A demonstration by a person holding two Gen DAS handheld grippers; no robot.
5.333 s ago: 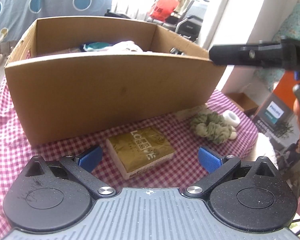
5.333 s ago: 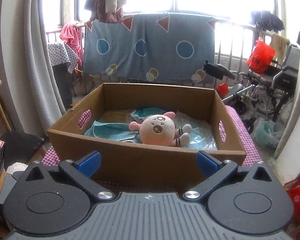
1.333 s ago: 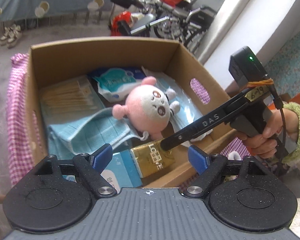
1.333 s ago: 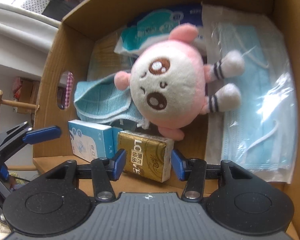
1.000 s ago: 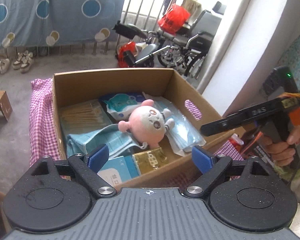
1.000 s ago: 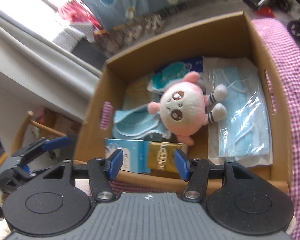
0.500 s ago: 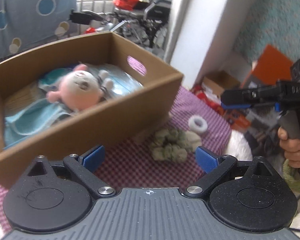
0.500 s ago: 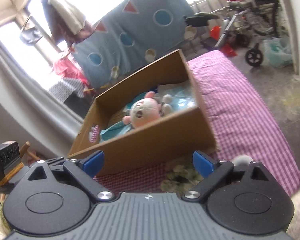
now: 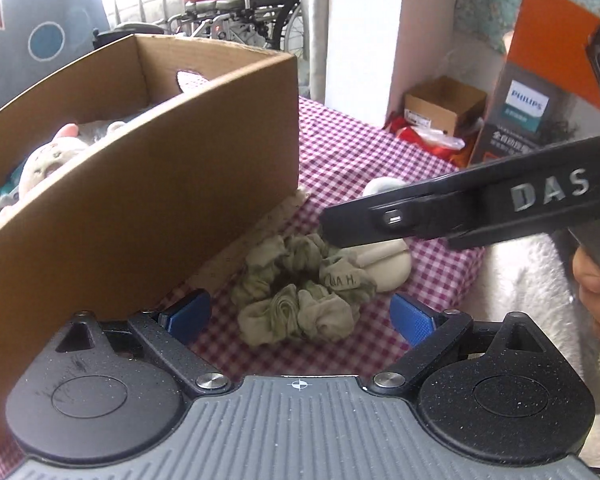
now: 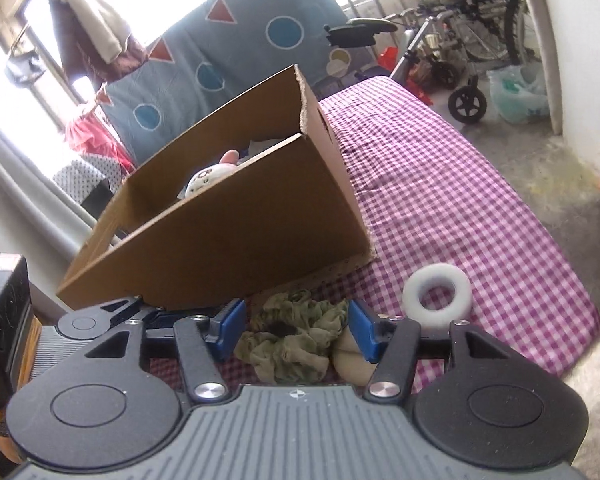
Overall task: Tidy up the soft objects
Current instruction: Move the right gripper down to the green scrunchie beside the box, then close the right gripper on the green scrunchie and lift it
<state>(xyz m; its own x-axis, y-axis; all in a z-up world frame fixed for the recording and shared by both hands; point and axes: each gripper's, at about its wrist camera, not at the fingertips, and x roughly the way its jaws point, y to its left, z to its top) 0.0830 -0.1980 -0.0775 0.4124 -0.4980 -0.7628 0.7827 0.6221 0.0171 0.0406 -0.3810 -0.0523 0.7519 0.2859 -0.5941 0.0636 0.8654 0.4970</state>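
A green scrunchie (image 9: 300, 288) lies on the pink checked tablecloth (image 9: 364, 156) beside the cardboard box (image 9: 140, 184). My left gripper (image 9: 300, 318) is open, low over the cloth, with the scrunchie just ahead of its blue pads. My right gripper (image 10: 296, 334) is open with its pads on either side of the scrunchie (image 10: 292, 340), not pressing it. A cream puff (image 9: 384, 268) lies against the scrunchie. A white foam ring (image 10: 437, 294) lies to the right. A pink plush toy (image 10: 206, 178) sits in the box.
The right gripper's black body (image 9: 460, 212) crosses the left wrist view above the scrunchie. A Philips carton (image 9: 528, 116) and a small box (image 9: 444, 104) stand on the floor beyond the table. A wheelchair (image 10: 468, 48) stands behind. White fluffy fabric (image 9: 528, 288) lies at the table's right edge.
Both grippers have come down from over the box to the cloth beside it. The right gripper has narrowed and now straddles the scrunchie. The left has moved in close.
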